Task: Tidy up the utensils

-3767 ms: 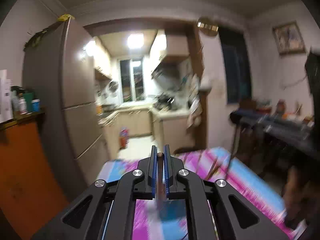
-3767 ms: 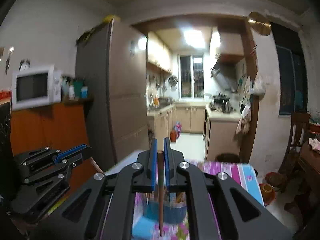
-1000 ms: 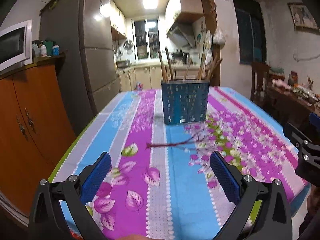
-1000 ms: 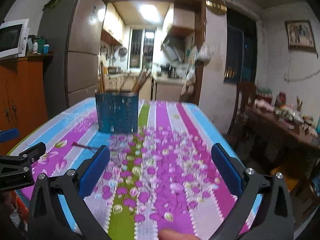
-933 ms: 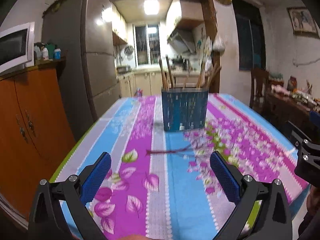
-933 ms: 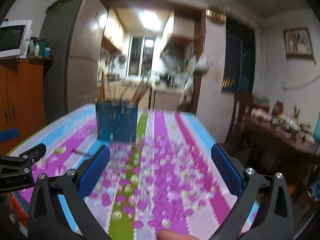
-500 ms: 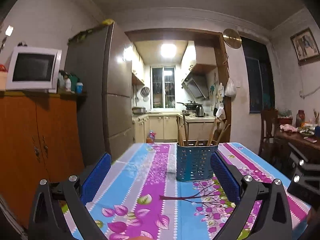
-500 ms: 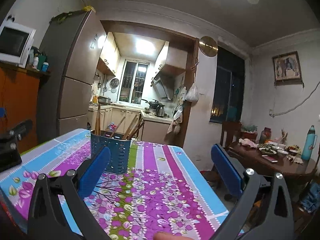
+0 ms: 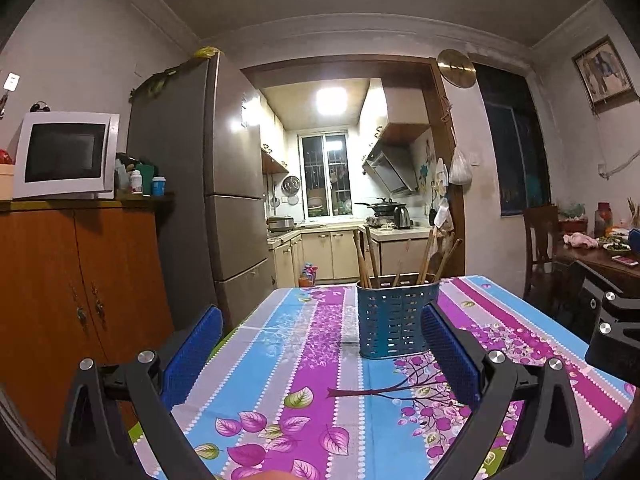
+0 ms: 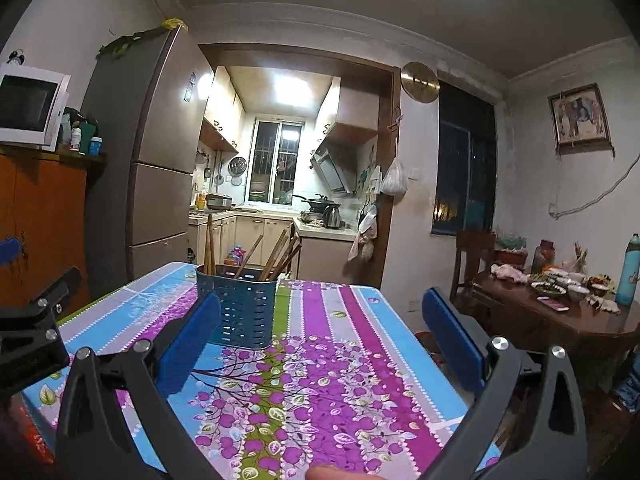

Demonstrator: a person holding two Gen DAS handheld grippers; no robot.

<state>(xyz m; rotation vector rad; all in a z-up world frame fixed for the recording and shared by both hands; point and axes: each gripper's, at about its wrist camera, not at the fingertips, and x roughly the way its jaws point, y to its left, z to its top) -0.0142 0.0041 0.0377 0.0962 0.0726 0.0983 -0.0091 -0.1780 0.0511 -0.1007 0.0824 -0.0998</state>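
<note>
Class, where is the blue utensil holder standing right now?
The blue utensil holder stands upright on the floral tablecloth, toward the table's far, kitchen end, with chopsticks inside. It sits centre-right in the left wrist view, left of centre in the right.

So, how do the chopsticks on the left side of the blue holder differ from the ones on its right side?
In the right wrist view, the left chopsticks stand almost upright in the blue holder and sit close together. The right chopsticks lean to the right and fan apart. The left ones also reach a little higher above the rim than the right ones. Both groups are brown, thin, and stand inside the same holder.
</note>
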